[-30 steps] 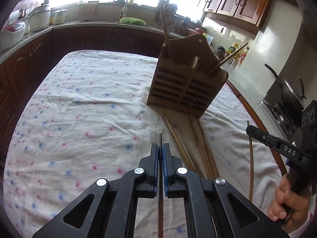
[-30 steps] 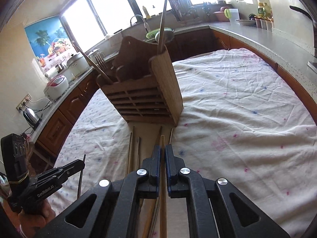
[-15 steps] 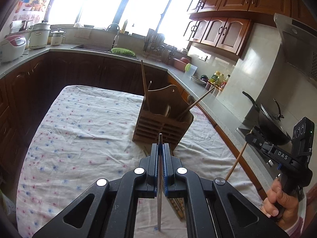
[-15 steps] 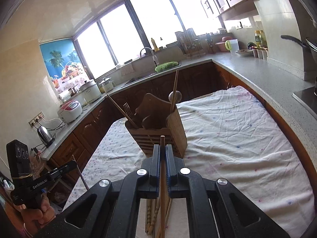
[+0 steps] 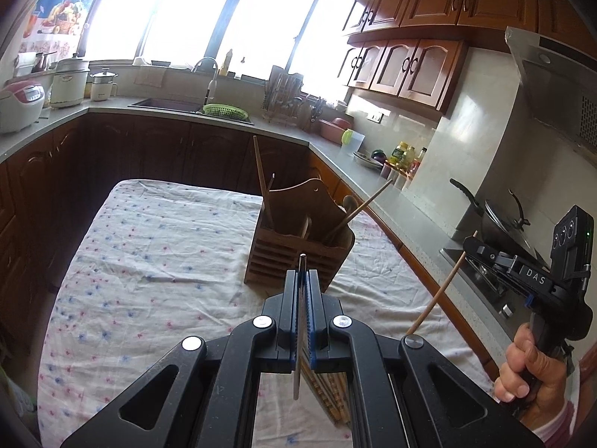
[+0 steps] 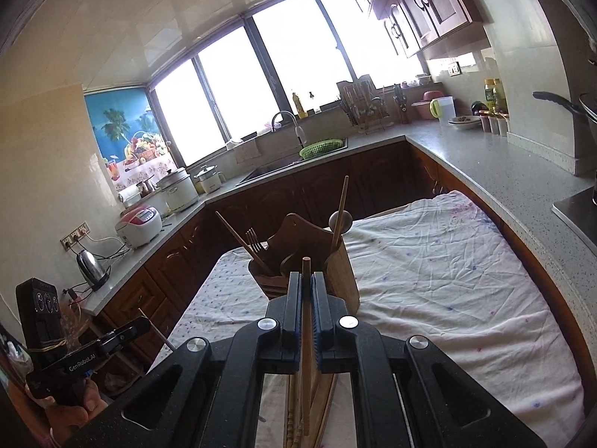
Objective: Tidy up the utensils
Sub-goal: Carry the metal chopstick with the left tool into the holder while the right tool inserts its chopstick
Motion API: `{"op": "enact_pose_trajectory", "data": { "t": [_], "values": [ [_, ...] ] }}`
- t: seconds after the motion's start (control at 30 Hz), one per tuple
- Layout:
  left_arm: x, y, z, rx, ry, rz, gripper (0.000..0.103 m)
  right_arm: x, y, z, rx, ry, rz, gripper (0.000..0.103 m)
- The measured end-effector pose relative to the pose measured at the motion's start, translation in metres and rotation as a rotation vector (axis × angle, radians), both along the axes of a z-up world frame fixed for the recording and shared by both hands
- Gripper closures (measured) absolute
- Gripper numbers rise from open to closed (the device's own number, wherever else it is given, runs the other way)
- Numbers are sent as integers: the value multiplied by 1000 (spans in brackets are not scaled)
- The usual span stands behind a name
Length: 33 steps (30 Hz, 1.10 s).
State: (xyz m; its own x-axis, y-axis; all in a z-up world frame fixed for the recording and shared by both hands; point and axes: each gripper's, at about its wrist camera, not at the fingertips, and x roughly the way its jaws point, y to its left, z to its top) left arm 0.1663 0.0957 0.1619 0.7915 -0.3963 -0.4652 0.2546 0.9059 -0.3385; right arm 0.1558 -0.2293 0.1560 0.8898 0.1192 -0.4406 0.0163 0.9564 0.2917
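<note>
left gripper [image 5: 303, 280] is clamped tight on a thin dark metal chopstick [image 5: 299, 321], held upright betw the pads, its top poking just above the fingertips and its lower end hanging free above the cloth. right gripper [image 6: 306, 280] is likewise closed on a light wooden chopstick [image 6: 306, 339], tip showing above the pads, rest running down betw the arms. in the left wrist view that same wooden stick slants down from the right gripper's nose, w/ the person's right hand [image 5: 530, 369] wrapped round the handle. in the right wrist view the left hand [image 6: 71, 407] grips the other tool at lower left, dark stick angling out of its nose.

wooden utensil holder [image 5: 298, 246] stands upright on the flowered tablecloth [image 5: 156, 261], ahead of both grippers and apart from them. it has several compartments; a fork [image 6: 254, 239], a spoon [image 6: 340, 220] and a few chopsticks lean out of them, which slot each sits in i can't tell. more loose chopsticks [image 6: 294, 410] lie on the cloth below the grippers, on the near side of the holder, partly hidden by the gripper arms.

kitchen counter [image 6: 485, 164] wraps round the table on three sides, sink w/ green basket [image 6: 321, 148] at the back.
</note>
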Motion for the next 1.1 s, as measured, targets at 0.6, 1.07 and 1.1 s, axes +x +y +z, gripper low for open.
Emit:
{"op": "enact_pose_trajectory", "data": {
  "t": [0.6,1.07,1.1],
  "values": [
    [39,4,55,15,-183,24,102,36,-4,35,-10,-97,-23,98],
    [130,-21,63,25,-311,94,102,115,-13,65,-59,-212,-96,98],
    [136,-25,56,27,-309,97,102,120,-14,63,-61,-218,-103,98]
  ]
}}
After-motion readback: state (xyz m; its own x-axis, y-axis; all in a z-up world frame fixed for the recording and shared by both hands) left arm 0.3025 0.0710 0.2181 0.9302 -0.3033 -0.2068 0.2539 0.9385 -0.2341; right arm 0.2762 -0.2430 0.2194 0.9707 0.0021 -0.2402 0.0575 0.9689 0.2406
